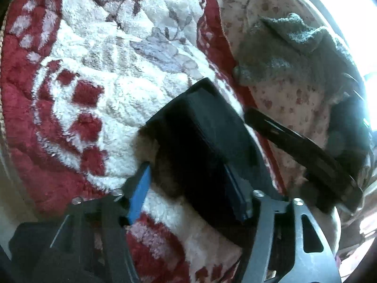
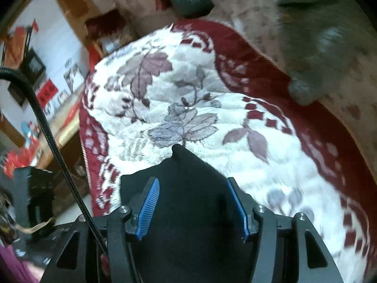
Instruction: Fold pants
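Observation:
The black pants (image 1: pixel 200 129) lie as a folded bundle on a red and white floral fleece blanket (image 1: pixel 99 82). My left gripper (image 1: pixel 188 165) straddles their near end and is open. Bare blanket shows between its left blue pad (image 1: pixel 139 193) and the cloth, while the right pad (image 1: pixel 238 198) is next to the fold. In the right wrist view the black pants (image 2: pixel 188 188) fill the space between the fingers and end in a small peak ahead. My right gripper (image 2: pixel 192 180) is open, and the ribbed face of its left pad (image 2: pixel 148 210) is bare.
A grey towel-like cloth (image 1: pixel 297 37) (image 2: pixel 318 54) rests on a pale flowered sheet (image 1: pixel 282 99) beyond the blanket's red border. A long black tool frame (image 1: pixel 299 151) crosses the right side. A black cable (image 2: pixel 47 129) hangs at the left, with room furniture behind it.

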Demonstrator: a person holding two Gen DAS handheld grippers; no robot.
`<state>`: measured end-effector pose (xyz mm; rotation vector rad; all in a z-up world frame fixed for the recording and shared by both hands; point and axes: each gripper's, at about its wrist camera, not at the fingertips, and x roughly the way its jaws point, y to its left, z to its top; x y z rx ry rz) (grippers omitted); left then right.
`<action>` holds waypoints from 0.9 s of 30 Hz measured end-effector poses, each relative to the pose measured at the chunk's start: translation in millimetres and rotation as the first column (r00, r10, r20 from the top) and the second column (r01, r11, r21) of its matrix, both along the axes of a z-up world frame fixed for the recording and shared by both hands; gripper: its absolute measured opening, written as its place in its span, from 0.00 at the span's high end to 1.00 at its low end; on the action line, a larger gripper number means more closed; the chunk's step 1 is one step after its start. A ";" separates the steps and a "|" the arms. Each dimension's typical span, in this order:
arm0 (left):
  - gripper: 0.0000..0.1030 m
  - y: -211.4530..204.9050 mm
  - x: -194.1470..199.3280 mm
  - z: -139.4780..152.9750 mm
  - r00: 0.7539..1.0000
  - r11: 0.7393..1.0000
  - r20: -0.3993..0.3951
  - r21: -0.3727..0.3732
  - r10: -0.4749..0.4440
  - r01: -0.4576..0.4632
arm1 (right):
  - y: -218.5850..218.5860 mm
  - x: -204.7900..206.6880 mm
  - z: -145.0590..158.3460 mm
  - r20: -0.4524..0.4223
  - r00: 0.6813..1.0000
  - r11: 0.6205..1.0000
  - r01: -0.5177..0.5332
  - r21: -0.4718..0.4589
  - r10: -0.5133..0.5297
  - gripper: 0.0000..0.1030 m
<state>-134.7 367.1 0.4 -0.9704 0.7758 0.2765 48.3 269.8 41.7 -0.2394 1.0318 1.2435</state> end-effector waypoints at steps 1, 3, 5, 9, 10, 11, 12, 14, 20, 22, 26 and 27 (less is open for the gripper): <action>0.35 -0.1 1.6 -0.2 1.000 1.000 0.004 0.001 0.002 -0.002 | 11.5 1.0 -3.4 0.012 1.000 1.000 -0.019 -0.024 0.019 0.46; 0.35 -2.2 2.8 0.8 1.000 1.000 0.012 0.024 0.000 0.000 | 25.5 2.4 -7.4 0.041 0.998 0.997 -0.044 -0.058 0.047 0.46; 0.34 -3.0 2.8 0.5 1.000 1.000 0.024 0.027 -0.004 0.003 | 38.4 2.8 -12.2 0.059 0.995 0.992 -0.081 -0.092 0.086 0.46; 0.27 -0.4 6.4 -2.7 0.999 1.000 0.053 0.010 -0.001 0.000 | 59.7 3.7 -23.7 0.072 0.986 0.978 -0.140 -0.154 0.153 0.47; 0.27 0.2 7.5 -2.7 0.998 1.000 0.056 0.011 0.002 -0.003 | 62.2 3.9 -25.6 0.060 0.985 0.977 -0.151 -0.151 0.162 0.51; 0.27 0.5 8.5 -2.7 0.998 1.000 0.058 0.015 0.000 -0.001 | 65.4 4.5 -28.3 0.049 0.984 0.977 -0.161 -0.143 0.169 0.58; 0.27 -0.3 10.4 -2.6 0.998 1.000 0.056 0.028 -0.010 0.008 | 67.2 4.5 -30.7 0.052 0.984 0.977 -0.161 -0.142 0.170 0.61; 0.40 -3.4 12.7 -0.9 0.999 0.997 0.029 0.078 -0.021 0.018 | 70.6 3.1 -36.9 0.064 0.983 0.975 -0.164 -0.152 0.175 0.72; 0.78 -7.2 16.6 -0.3 0.998 0.992 0.023 0.107 -0.063 0.060 | 46.8 6.6 -13.6 0.021 0.993 0.993 -0.117 -0.010 0.117 0.86; 0.81 -13.4 13.7 8.4 0.997 0.986 0.038 0.153 -0.069 0.062 | 29.9 9.1 3.4 -0.012 0.996 0.994 -0.084 0.065 0.085 0.87; 0.83 -30.7 3.0 34.3 0.993 0.970 0.086 0.234 -0.086 0.064 | -0.1 4.6 32.4 -0.016 0.999 0.987 -0.039 0.154 0.042 0.88; 0.84 -34.3 1.2 39.6 0.991 0.966 0.095 0.250 -0.094 0.067 | -5.7 3.4 37.4 -0.015 0.999 0.985 -0.032 0.168 0.035 0.88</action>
